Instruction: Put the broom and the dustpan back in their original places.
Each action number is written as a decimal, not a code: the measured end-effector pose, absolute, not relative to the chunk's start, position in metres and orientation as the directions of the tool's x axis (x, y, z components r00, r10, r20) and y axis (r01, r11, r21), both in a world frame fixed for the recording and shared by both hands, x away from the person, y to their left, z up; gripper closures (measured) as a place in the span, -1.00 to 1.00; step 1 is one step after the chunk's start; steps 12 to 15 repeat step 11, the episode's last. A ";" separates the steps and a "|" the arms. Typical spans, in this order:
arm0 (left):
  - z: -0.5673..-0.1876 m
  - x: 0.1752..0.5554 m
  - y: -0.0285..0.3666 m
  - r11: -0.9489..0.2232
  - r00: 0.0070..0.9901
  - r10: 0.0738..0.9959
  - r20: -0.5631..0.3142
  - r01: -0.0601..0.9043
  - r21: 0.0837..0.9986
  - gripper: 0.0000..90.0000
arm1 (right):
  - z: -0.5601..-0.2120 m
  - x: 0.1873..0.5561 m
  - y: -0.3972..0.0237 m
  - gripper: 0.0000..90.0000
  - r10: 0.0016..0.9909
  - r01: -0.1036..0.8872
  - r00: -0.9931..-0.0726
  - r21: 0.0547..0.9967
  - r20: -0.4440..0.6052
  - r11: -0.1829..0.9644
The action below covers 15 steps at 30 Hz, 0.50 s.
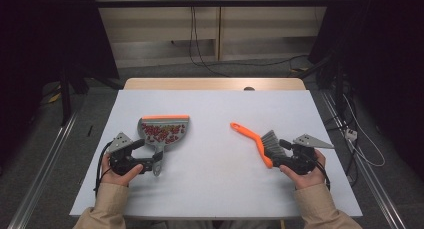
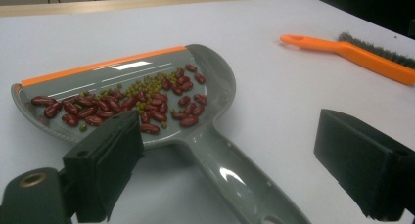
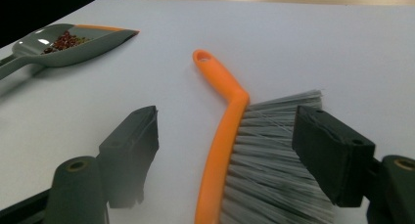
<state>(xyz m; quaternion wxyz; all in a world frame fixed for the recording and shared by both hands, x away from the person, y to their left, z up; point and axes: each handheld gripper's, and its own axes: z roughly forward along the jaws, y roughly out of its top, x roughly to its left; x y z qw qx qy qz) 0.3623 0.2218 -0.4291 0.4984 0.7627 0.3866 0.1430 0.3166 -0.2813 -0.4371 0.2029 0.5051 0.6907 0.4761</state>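
Note:
A grey dustpan (image 1: 150,125) with an orange lip lies at the left of the white table, holding red and green beans (image 2: 147,99). Its handle (image 2: 235,180) runs back between the two jaws of my left gripper (image 1: 148,155), which stand wide on either side and do not touch it. On the right lies an orange-handled brush (image 1: 250,135) with grey bristles (image 3: 274,155). My right gripper (image 1: 280,154) straddles the brush head, open. Its left jaw stands apart from the orange spine (image 3: 222,136); its right jaw is at the bristle tips.
The white table top (image 1: 215,104) has a bare stretch between dustpan and brush. A wooden edge (image 1: 215,83) borders its far side. Cables (image 1: 200,54) hang and lie on the floor behind, and dark curtains stand at both sides.

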 end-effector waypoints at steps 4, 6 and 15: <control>-0.431 0.363 0.226 -0.204 0.663 0.728 -0.172 0.450 0.870 -0.77 | -0.439 0.311 -0.282 -0.48 0.884 0.501 -0.424 0.864 0.197 0.048; -0.431 0.364 0.227 -0.205 0.665 0.726 -0.176 0.454 0.867 -0.79 | -0.439 0.309 -0.282 -0.50 0.874 0.494 -0.444 0.868 0.197 0.055; -0.433 0.363 0.225 -0.216 0.672 0.719 -0.177 0.458 0.862 -0.80 | -0.442 0.305 -0.281 -0.58 0.865 0.493 -0.470 0.865 0.173 0.095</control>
